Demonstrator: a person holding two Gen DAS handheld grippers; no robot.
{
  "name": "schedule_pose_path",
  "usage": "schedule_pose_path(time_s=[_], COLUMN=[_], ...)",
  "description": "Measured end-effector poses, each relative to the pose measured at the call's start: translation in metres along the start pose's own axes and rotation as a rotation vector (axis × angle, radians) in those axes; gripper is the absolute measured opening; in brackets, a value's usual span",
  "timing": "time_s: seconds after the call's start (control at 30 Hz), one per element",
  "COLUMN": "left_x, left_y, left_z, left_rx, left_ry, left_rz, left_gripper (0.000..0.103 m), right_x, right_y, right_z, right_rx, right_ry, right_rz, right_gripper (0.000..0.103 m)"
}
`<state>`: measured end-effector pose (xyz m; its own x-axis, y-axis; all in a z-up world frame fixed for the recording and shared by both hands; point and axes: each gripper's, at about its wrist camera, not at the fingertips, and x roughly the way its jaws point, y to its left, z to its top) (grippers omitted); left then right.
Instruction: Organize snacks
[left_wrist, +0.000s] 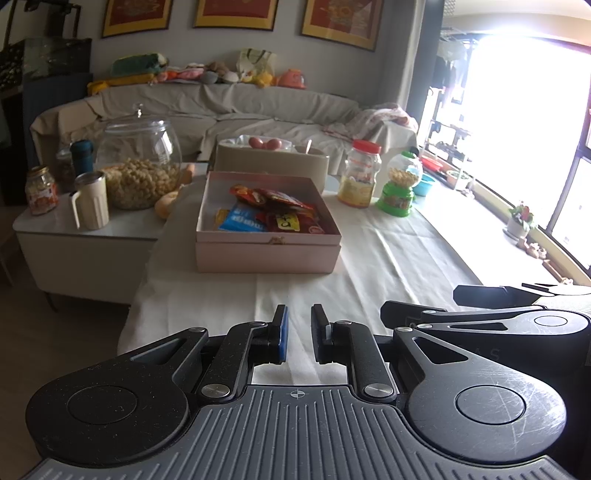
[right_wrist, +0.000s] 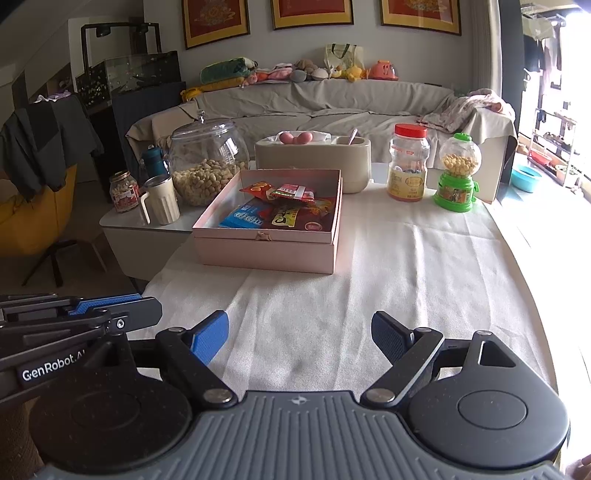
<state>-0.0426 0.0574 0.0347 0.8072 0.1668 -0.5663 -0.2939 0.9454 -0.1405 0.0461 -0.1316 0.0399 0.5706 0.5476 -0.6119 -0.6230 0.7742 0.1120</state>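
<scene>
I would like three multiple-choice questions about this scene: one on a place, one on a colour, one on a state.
1. Where are the snack packets?
A. in the pink box
B. on the sofa
C. in the glass jar

2. What colour is the lid of the plastic jar beside the candy dispenser?
A. blue
B. red
C. black

3. How do the tools stand?
A. both wide open
B. left nearly closed, right wide open
C. right holds a packet

Answers:
1. A: the packets lie inside the open pink box.
2. B: its cap is red.
3. B: the left tool shows a narrow gap, the right tool a wide one, and both hold nothing.
</scene>
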Motion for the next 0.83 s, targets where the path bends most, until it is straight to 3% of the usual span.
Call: schedule_pose_path(time_s=[0.63, 0.83], left_x=[0.009, 0.020], left_y=[0.000, 0.015], left_z=[-0.005, -0.005], left_rx=[0.004, -0.059], left_ry=[0.009, 0.021], left_rz=[-0.032, -0.050], left_gripper=[0.017, 0.017], right_x=[0.001, 0.013], right_y=[-0.002, -0.003], right_z=[-0.001, 0.000], right_rx=[0.019, 0.032], right_ry=[-0.002, 0.020], right_rz=[-0.005, -0.017], right_gripper=[0.085, 0.085])
